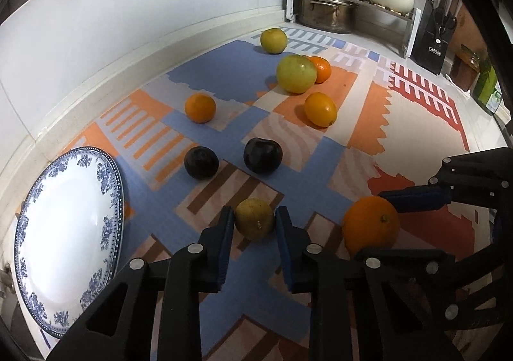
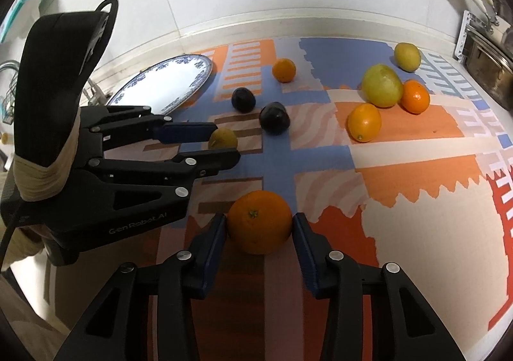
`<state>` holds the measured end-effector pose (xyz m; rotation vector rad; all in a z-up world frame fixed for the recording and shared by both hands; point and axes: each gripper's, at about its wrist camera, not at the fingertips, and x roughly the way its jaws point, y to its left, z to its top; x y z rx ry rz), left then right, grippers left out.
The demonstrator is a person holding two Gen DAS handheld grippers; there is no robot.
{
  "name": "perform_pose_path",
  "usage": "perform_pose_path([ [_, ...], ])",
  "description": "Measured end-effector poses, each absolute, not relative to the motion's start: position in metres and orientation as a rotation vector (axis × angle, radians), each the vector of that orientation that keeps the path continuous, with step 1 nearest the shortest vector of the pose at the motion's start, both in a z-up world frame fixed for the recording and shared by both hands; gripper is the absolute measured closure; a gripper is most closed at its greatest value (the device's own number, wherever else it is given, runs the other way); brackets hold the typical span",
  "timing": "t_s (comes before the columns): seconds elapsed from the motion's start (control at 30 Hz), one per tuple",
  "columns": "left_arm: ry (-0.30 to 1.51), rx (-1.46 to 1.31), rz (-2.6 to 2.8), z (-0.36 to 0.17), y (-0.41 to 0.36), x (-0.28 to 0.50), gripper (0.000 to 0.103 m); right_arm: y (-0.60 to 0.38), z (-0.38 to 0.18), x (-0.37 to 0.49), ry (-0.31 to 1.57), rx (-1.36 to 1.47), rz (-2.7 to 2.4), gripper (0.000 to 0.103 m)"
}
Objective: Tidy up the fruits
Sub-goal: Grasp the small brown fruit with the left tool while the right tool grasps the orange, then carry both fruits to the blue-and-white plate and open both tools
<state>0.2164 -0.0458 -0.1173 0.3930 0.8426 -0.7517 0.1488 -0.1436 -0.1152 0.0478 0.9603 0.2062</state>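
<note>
While both grippers sit low over the patterned mat (image 2: 416,232), the lot reads as follows.

Left gripper (image 1: 254,226): fingers moderately spread, one pad on either side of the yellow-green fruit (image 1: 255,218); pads at or almost at its skin, contact not certain.
Yellow-green fruit: near-round, no clear long axis; stem end faces the left wrist camera; rests on the mat, near edge.
Right gripper (image 2: 260,229): fingers spread wider, both pads against the sides of the large orange (image 2: 259,221).
Large orange: round; stem end turned up toward the right wrist camera; on the mat, just right of the yellow-green fruit.
Dark plums (image 1: 201,162): two, mid-mat, apart.
Oval orange fruit (image 1: 320,109): long axis slanting, lying flat.
Large green fruit (image 1: 296,73): touching a small orange (image 1: 322,69) behind it.
Plate (image 1: 41,232): blue-rimmed, left of the mat, bare.
</note>
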Motion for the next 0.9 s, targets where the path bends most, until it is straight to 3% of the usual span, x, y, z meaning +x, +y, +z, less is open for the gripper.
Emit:
perform_pose_path([
  [0.9, 0.767, 0.095, -0.391, -0.069, 0.046, 0.187, 0.077, -0.110, -0.077, 0.178, 0.791, -0.067, 0.366, 0.060],
])
